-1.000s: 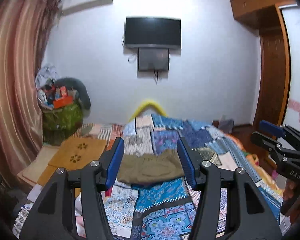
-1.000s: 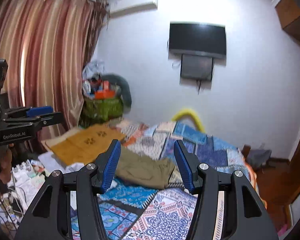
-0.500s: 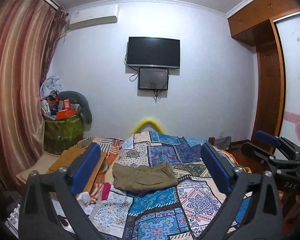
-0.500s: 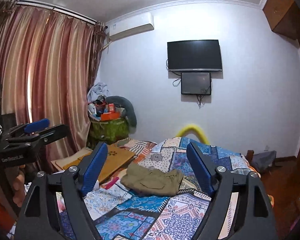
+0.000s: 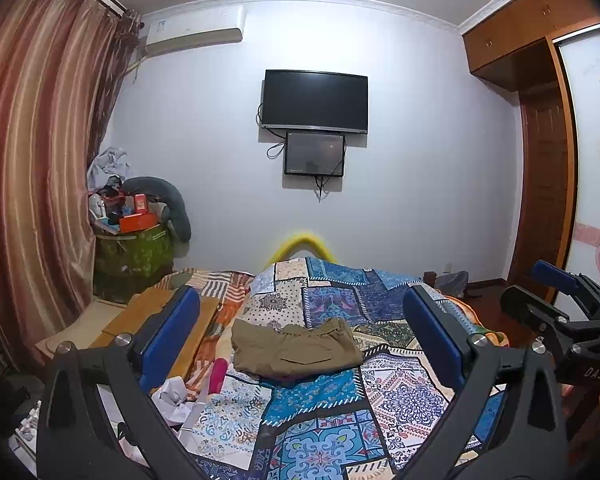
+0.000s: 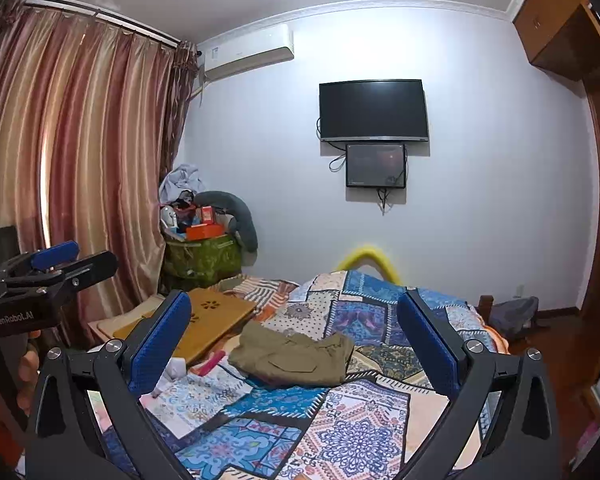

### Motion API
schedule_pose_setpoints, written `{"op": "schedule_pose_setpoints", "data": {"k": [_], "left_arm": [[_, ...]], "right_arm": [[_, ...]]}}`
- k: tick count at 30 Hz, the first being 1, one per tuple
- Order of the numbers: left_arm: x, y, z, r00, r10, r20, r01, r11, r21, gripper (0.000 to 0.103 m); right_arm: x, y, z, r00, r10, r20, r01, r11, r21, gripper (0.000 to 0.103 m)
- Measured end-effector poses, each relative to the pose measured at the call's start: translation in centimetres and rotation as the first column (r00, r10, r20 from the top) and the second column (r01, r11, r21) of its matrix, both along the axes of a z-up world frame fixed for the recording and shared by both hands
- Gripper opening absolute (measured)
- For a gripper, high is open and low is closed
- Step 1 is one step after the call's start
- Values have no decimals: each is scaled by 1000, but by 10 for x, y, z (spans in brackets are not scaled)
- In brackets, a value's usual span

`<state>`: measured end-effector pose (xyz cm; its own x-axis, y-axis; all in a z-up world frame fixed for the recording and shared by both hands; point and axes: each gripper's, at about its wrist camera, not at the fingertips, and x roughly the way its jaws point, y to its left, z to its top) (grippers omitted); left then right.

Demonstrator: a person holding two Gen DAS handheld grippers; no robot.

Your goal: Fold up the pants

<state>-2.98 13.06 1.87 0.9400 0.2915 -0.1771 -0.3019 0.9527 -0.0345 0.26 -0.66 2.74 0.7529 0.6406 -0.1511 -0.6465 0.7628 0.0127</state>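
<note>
Khaki pants lie folded in a compact bundle on the patchwork bedspread, well ahead of both grippers. They also show in the right wrist view. My left gripper is wide open and empty, held back above the near part of the bed. My right gripper is wide open and empty too. Each gripper shows at the edge of the other's view: the right one and the left one.
A wooden lap tray and a pink object lie left of the pants. Crumpled paper sits by the bed's left edge. A cluttered green bin stands by the curtain. A TV hangs on the far wall.
Both grippers opened from narrow to wide and drew back and up from the pants. The pants stayed folded on the bed.
</note>
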Motion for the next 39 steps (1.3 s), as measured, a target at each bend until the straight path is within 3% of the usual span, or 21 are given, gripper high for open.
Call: {"op": "schedule_pose_setpoints", "data": {"k": [39], "left_arm": [[9, 0, -5, 999, -35, -28, 36, 999, 22, 103]], "right_arm": [[0, -12, 0, 999, 0, -49, 1, 1000, 21, 102]]}}
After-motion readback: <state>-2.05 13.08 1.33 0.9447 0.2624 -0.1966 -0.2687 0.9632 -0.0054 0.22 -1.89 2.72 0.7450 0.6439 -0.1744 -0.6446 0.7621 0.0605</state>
